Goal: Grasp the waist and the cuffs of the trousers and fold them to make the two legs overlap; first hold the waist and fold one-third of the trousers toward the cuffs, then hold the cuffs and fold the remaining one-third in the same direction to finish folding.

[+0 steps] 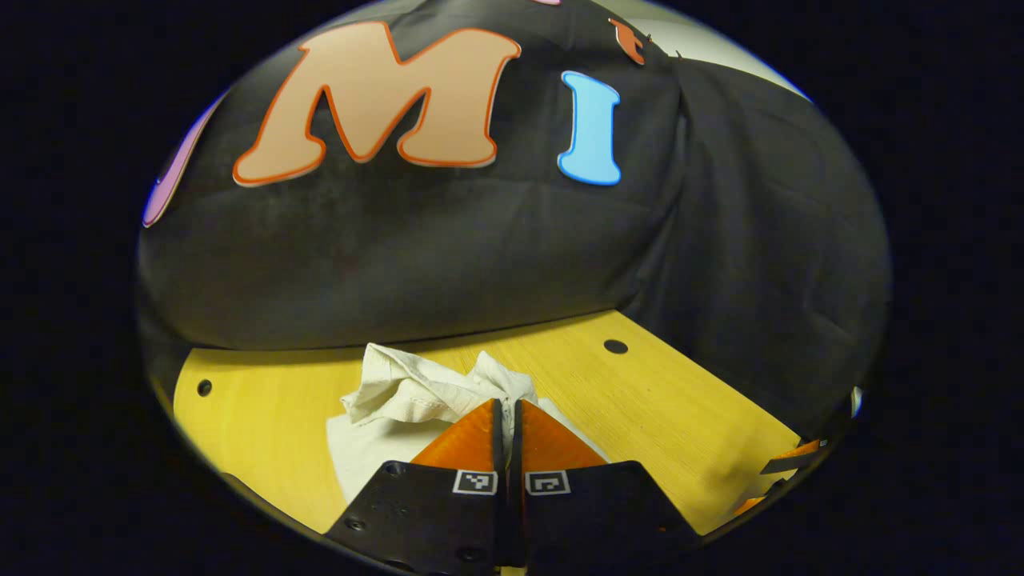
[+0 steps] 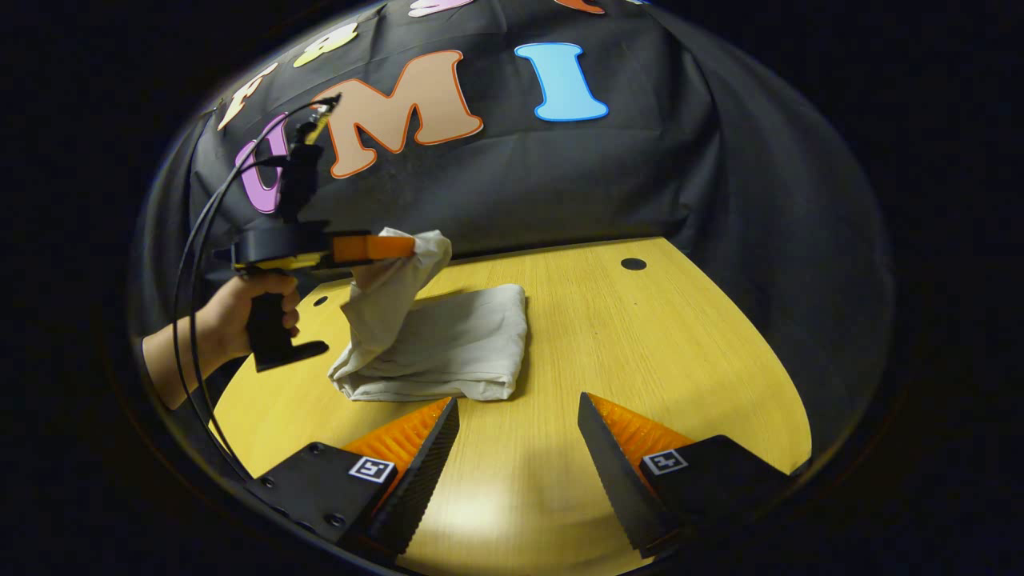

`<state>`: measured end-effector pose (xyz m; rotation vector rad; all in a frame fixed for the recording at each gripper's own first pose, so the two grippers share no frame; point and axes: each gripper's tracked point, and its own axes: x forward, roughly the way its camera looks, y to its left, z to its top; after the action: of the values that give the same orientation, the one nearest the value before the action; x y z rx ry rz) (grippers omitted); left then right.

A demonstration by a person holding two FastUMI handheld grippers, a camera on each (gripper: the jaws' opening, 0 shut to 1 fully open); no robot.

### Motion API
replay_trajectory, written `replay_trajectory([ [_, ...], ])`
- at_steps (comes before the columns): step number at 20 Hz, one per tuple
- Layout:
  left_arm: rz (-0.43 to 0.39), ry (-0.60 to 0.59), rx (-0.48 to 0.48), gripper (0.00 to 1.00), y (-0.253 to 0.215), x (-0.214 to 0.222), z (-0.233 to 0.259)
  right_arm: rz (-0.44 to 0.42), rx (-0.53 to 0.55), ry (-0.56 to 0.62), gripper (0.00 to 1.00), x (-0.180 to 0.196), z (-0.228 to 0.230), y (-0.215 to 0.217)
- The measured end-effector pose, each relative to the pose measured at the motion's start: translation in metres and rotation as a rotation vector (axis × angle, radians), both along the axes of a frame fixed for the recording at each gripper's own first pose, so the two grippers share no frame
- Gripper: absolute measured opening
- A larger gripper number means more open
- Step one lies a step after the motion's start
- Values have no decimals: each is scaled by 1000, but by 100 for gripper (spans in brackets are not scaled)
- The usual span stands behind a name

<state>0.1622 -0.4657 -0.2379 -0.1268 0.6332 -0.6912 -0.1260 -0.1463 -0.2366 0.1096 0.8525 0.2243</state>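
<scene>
The pale off-white trousers lie folded in a bundle on the yellow wooden table. One end of them is lifted off the table, pinched in my left gripper, which a hand holds at the left. In the left gripper view, that gripper is shut, with bunched trouser cloth at its tips. My right gripper stands open just in front of the bundle's near edge, with nothing between its fingers. I cannot tell whether the lifted end is waist or cuffs.
Black cloth walls the table at the back and on the right. Small round holes mark the tabletop near its far edge. Cables loop from the left gripper's handle. Bare tabletop lies to the right of the trousers.
</scene>
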Motion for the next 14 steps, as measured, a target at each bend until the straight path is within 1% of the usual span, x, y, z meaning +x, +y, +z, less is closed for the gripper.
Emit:
replay_trajectory([
  [2,-16,56,15,0,-8,-16,-23,8,-2,-8,97,2,2,-8],
  [4,-16,80,16,0,-16,-26,-39,12,1,-14,97,6,3,-12],
  [5,3,62,8,0,-16,-26,-37,15,6,-18,97,8,3,-12],
  [6,16,35,-31,0,-19,-25,-28,19,13,-25,97,9,4,-11],
  [8,52,-35,-61,13,-10,-20,5,37,13,-55,97,15,8,-6],
  [11,131,-159,-13,95,28,-7,57,70,-8,-144,97,35,23,5],
  [12,158,-184,-8,94,37,-4,75,72,-6,-180,97,43,34,12],
  [14,207,-223,-17,95,65,-8,103,57,6,-248,97,58,57,25],
])
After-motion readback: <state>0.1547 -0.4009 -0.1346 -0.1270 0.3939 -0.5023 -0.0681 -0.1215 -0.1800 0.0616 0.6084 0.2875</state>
